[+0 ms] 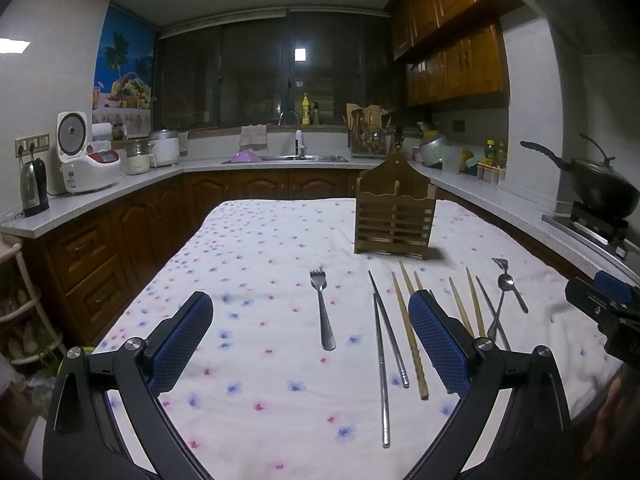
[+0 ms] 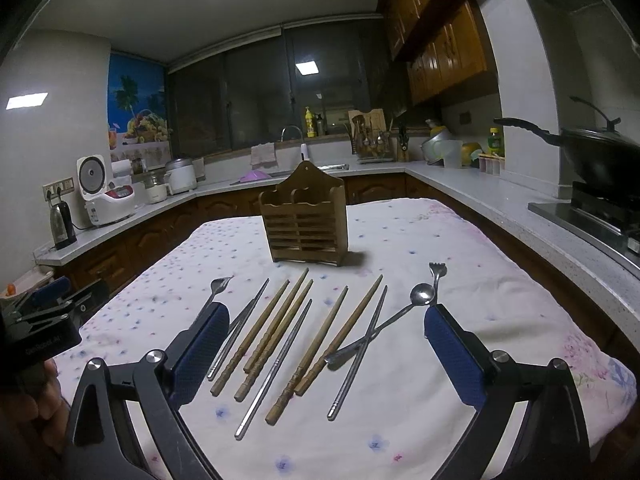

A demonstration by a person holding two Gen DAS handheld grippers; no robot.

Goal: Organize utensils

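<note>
A: What lies beyond the fingertips?
B: Far ahead, a sink [image 1: 304,158] under dark windows [image 1: 256,76], with a yellow bottle [image 1: 305,109] on the sill.
A: And off to the sides?
B: Left of the fingers, a white rice cooker [image 1: 86,160] and a kettle [image 1: 34,188]; right, a black wok [image 2: 596,156] on the stove [image 2: 600,216].

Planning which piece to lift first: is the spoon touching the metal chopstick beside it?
Touching. The right wrist view shows the spoon handle lying across the metal chopstick, the two crossing in an X.
</note>
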